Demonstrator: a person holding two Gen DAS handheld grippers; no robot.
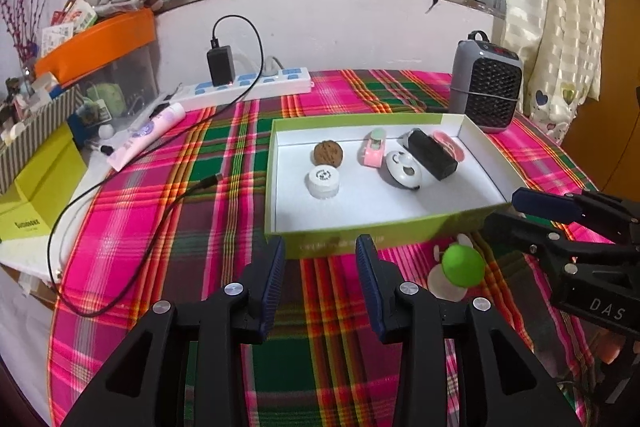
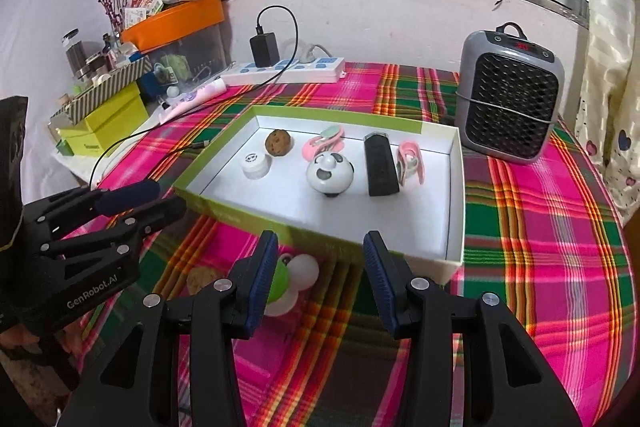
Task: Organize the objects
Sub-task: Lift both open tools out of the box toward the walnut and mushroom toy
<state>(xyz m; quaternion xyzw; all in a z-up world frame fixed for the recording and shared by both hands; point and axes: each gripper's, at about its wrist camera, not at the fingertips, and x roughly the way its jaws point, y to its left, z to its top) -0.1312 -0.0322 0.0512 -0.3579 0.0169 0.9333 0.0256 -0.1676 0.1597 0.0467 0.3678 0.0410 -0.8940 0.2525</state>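
Note:
A green-rimmed white box (image 1: 360, 243) (image 2: 454, 227) lies on the plaid cloth. It holds a brown walnut (image 1: 328, 152) (image 2: 278, 142), a white cap (image 1: 323, 181) (image 2: 254, 165), a pink toy car (image 1: 375, 147) (image 2: 324, 143), a panda ball (image 1: 403, 170) (image 2: 330, 173), a black block (image 1: 432, 154) (image 2: 381, 165) and a pink clip (image 1: 450, 143) (image 2: 411, 163). A green-and-white toy (image 1: 460, 267) (image 2: 294, 277) lies on the cloth in front of the box. A second walnut (image 2: 202, 279) lies left of it. My left gripper (image 1: 320, 261) is open and empty before the box. My right gripper (image 2: 320, 259) is open and empty, its left finger beside the green toy.
A grey heater (image 1: 486, 87) (image 2: 510, 99) stands behind the box on the right. A power strip with a black charger (image 1: 256, 85) (image 2: 284, 69) and a loose cable (image 1: 120, 227) lie at the back left. Boxes and clutter (image 1: 60, 107) fill the left edge.

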